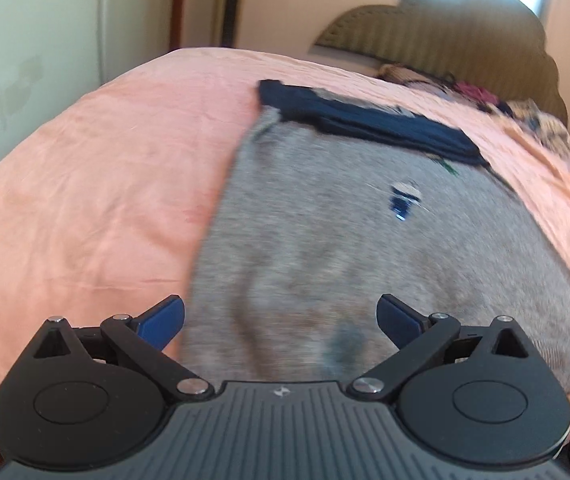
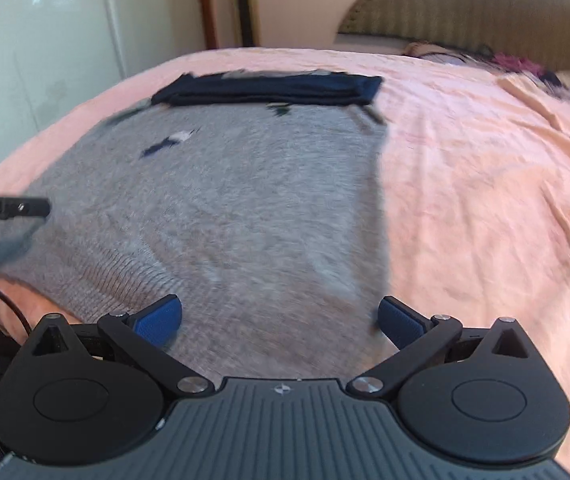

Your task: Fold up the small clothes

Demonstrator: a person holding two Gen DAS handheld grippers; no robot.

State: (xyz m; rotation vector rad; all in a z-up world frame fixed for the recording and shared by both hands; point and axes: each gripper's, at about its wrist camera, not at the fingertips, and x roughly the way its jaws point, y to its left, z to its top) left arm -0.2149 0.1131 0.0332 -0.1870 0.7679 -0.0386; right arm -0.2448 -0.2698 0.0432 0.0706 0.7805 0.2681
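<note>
A grey knitted sweater (image 1: pixel 325 216) (image 2: pixel 221 200) lies flat on the pink bedsheet (image 1: pixel 97 184) (image 2: pixel 485 200), with a small navy and white emblem (image 1: pixel 403 196) (image 2: pixel 169 142) on it. Navy sleeves (image 1: pixel 365 120) (image 2: pixel 273 88) lie folded across its far end. My left gripper (image 1: pixel 281 316) is open over the sweater's near left part, nothing between its blue pads. My right gripper (image 2: pixel 279 316) is open over the near right part, also holding nothing. The left gripper's black side (image 2: pixel 9 208) pokes into the right wrist view at the left edge.
A woven olive headboard (image 1: pixel 445 28) (image 2: pixel 477 12) stands at the far end, with patterned pillows (image 1: pixel 485 100) (image 2: pixel 525 64) below it. A pale wardrobe door (image 1: pixel 33 40) (image 2: pixel 45 32) rises on the left beside the bed. A black cable (image 2: pixel 5 304) hangs at the near left.
</note>
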